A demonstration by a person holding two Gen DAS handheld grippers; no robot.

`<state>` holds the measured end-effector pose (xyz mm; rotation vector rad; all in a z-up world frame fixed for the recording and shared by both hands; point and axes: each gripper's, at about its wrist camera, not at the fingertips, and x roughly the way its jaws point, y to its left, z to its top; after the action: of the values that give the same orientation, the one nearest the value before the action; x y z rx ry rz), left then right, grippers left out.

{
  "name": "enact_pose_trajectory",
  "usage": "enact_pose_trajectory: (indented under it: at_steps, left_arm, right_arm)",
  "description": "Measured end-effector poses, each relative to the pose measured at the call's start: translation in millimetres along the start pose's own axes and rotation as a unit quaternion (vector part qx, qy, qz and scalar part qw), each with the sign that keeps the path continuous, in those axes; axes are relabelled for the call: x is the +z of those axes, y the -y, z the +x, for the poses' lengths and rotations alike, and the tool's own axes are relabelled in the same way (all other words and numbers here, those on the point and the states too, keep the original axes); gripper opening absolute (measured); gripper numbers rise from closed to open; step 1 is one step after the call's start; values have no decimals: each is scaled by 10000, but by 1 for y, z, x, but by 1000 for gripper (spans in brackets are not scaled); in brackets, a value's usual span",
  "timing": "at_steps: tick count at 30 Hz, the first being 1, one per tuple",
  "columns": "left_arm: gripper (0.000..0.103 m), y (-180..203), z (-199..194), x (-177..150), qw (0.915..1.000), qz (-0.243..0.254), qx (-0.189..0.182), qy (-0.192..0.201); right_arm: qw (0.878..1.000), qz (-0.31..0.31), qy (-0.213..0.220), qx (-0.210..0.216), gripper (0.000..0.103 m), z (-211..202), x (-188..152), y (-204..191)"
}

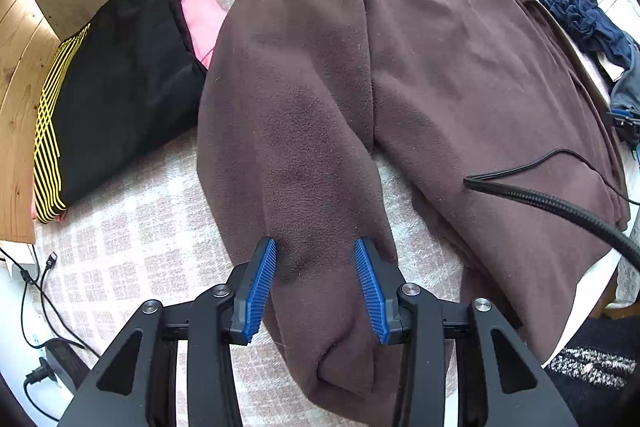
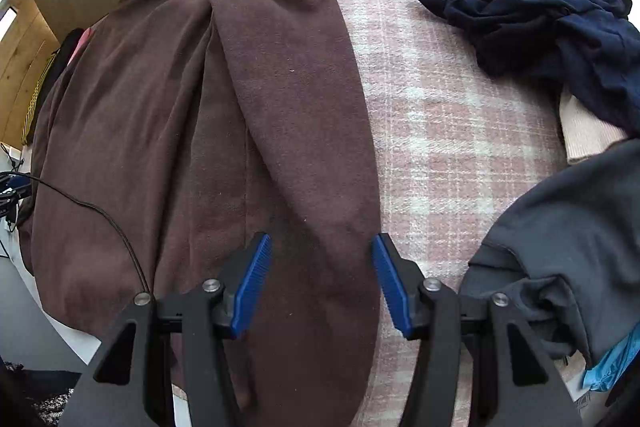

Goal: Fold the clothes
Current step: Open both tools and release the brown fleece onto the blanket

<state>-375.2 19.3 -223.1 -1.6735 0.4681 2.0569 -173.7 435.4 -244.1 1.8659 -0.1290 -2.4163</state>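
A large brown fleece garment [image 1: 420, 59] lies spread over the pink checked bed cover [image 1: 132, 239]. Its left sleeve [image 1: 320, 219] runs toward me, and my left gripper [image 1: 316, 247] stands open just above it, blue pads either side of the sleeve. In the right wrist view the same brown garment [image 2: 168, 131] fills the left half, its right sleeve [image 2: 308, 155] lying along the garment's edge. My right gripper [image 2: 320, 241] is open over that sleeve's lower end, nothing pinched between its pads.
A folded black garment with yellow stripes [image 1: 112, 99] lies on pink cloth [image 1: 200, 15] at the left by a wooden wall. A dark blue heap [image 2: 532, 23], a grey garment [image 2: 572, 239] and a beige piece [image 2: 584, 131] lie at the right. A black cable [image 1: 552, 203] crosses the brown fleece.
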Motion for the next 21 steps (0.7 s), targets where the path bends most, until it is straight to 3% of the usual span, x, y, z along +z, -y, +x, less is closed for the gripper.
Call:
enact_pose_trajectory:
  at_steps: [3,4,5,6,9,13,15,17,20,21]
  left_arm:
    - [4,-3,-8,-2,9999,-106,30,100]
    - [4,-5,-14,-1,9998,-125,52,154]
    - [3,-7,-19,0,9997,-143,74,208]
    - [3,-9,-25,1,9995,-162,97,262]
    - [3,-15,-41,4,9987,-217,164,424]
    - [3,-34,-80,8,9957,-346,397,763]
    - [3,-41,-86,4,9950,-345,496,791]
    - [3,-47,-92,0,9943,-343,596,819]
    - [8,-57,-102,-6,9929,-342,746,861]
    - [7,-60,-105,-8,9924,-341,796,874]
  right_arm:
    - [9998,-127,-94,102,52,6,-3,-7]
    - [9997,-139,-69,172,42,4,-3,-7]
    - [9996,-150,-45,243,14,1,-4,-8]
    - [9994,-162,-20,313,1,-1,-4,-8]
    - [9985,-197,60,517,2,-7,-5,-10]
    - [9967,-120,737,308,2,-61,2,-1]
    - [9939,-51,1097,-66,2,-91,9,11]
    - [9850,-153,1361,-1048,2,-116,26,23]
    - [9648,-125,1074,-2398,7,-115,57,52]
    - [9611,-60,930,-2601,11,-114,61,62]
